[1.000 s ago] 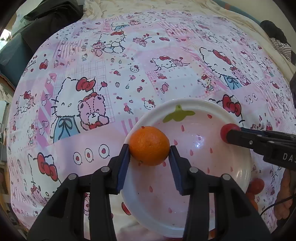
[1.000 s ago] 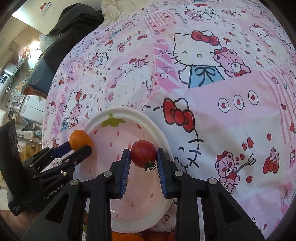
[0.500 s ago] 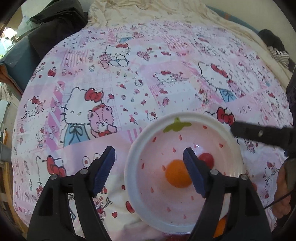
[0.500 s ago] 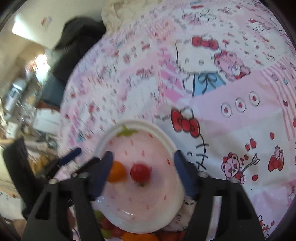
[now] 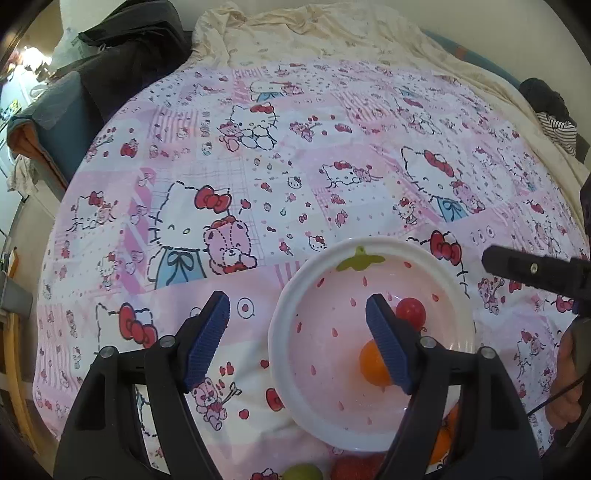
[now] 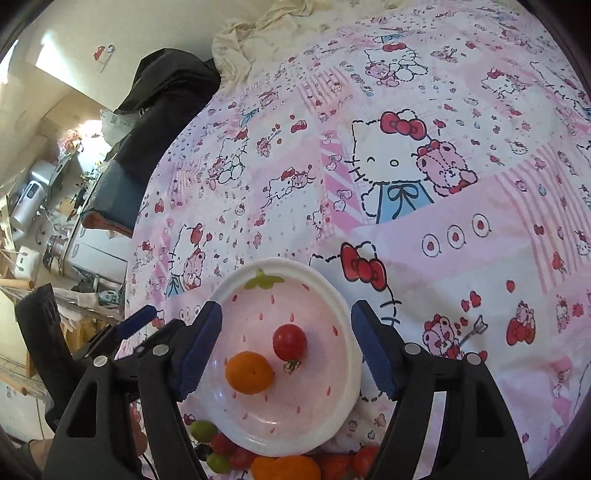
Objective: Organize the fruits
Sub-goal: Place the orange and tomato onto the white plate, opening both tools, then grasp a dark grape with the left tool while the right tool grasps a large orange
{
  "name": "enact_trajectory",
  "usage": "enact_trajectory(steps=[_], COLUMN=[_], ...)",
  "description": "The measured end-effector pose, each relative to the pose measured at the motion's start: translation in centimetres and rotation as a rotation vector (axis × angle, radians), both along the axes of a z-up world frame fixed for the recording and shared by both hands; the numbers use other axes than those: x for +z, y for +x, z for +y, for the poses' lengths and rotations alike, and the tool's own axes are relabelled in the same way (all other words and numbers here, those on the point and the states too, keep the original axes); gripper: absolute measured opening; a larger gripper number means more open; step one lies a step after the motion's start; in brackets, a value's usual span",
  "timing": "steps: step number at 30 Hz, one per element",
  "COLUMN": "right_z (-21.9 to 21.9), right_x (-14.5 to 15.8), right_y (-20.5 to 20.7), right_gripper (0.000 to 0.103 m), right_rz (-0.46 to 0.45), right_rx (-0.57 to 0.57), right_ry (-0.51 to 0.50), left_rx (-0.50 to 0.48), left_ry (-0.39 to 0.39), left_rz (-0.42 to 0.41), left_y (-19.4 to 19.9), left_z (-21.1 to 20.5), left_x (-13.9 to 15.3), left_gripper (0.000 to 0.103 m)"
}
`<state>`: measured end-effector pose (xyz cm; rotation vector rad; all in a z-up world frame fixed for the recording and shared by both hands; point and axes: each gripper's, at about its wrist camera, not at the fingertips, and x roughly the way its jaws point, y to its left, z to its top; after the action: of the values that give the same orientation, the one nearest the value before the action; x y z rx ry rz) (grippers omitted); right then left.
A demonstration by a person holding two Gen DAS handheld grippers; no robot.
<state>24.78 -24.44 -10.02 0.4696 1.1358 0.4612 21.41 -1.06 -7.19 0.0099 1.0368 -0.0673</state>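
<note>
A white strawberry-print plate (image 5: 275,332) (image 6: 330,288) lies on a pink cartoon-cat bedspread (image 5: 221,166). An orange mandarin (image 6: 249,373) (image 5: 370,363) and a red cherry tomato (image 6: 290,341) (image 5: 412,311) rest side by side in it, touching nothing else. My left gripper (image 5: 295,299) hovers open over the plate's left rim, its right finger hiding part of the mandarin. Above the plate, my right gripper (image 6: 287,306) is open and empty. One black finger (image 5: 517,266) of it reaches in from the right; a blue-padded left finger (image 6: 135,323) shows at left.
More fruit lies heaped just below the plate: green ones (image 6: 202,430), red ones and mandarins (image 6: 286,467). A dark coat (image 5: 129,48) and cream blanket (image 5: 314,33) lie at the bed's far end. Cluttered shelves (image 6: 37,192) stand beyond the left edge. A hand (image 5: 565,376) is at right.
Both grippers opened and let go: the mandarin and the tomato dropped into the plate. Both grippers have since risen, so the plate looks smaller and lower.
</note>
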Motion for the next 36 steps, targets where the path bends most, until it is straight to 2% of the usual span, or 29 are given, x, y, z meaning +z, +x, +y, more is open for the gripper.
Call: enact_trajectory(steps=[10, 20, 26, 28, 30, 36], right_z=[0.4, 0.1, -0.4, -0.5, -0.6, -0.6], right_x=[3.0, 5.7, 6.4, 6.3, 6.2, 5.8], right_y=[-3.3, -8.1, -10.4, -11.1, -11.6, -13.2], right_gripper=[0.075, 0.075, 0.075, 0.075, 0.075, 0.075], right_rz=[-0.055, -0.113, -0.124, -0.118, -0.112, -0.093], right_rx=[0.039, 0.047, 0.029, 0.024, 0.021, 0.022], right_ry=[-0.029, -0.031, -0.033, -0.029, -0.027, -0.032], left_rx=[0.053, 0.022, 0.065, 0.070, 0.071, 0.071], left_ry=[-0.016, 0.002, -0.017, -0.034, -0.048, -0.044], left_rz=[-0.040, -0.161, -0.217, -0.216, -0.215, -0.178], left_y=[-2.8, -7.5, -10.2, -11.0, -11.8, -14.1], left_z=[0.6, 1.1, 2.6, 3.0, 3.2, 3.3], left_x=[2.8, 6.4, 7.8, 7.9, 8.0, 7.5], left_gripper=[0.074, 0.074, 0.074, 0.084, 0.091, 0.091])
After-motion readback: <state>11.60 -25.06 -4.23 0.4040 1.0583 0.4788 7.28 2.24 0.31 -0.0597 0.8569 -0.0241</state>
